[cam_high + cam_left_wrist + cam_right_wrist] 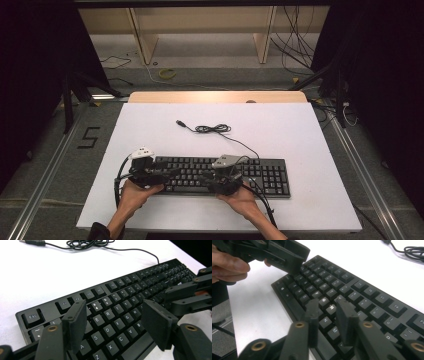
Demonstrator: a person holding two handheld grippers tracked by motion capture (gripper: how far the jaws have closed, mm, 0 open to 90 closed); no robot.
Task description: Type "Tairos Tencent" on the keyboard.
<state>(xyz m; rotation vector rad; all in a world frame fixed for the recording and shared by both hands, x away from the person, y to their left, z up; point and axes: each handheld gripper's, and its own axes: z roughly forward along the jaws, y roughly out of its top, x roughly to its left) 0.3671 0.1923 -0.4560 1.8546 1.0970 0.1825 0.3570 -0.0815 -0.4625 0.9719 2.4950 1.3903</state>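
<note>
One black keyboard (220, 176) lies low in the centre of the high view, on the white table (300, 130). One USB cable (212, 129) runs from it and coils just above, toward the middle of the frame. Two grippers hover over the keys. The left gripper (113, 322) sits over the letter keys with its jaws wide apart, nothing between them. The right gripper (327, 315) has its jaws close together, a narrow gap over the keys, gripping nothing. Both hands come up from the bottom edge.

Matt black plastic keyboard (220, 176) lies on a smooth white tabletop (280, 125) edged in pale wood.
</note>
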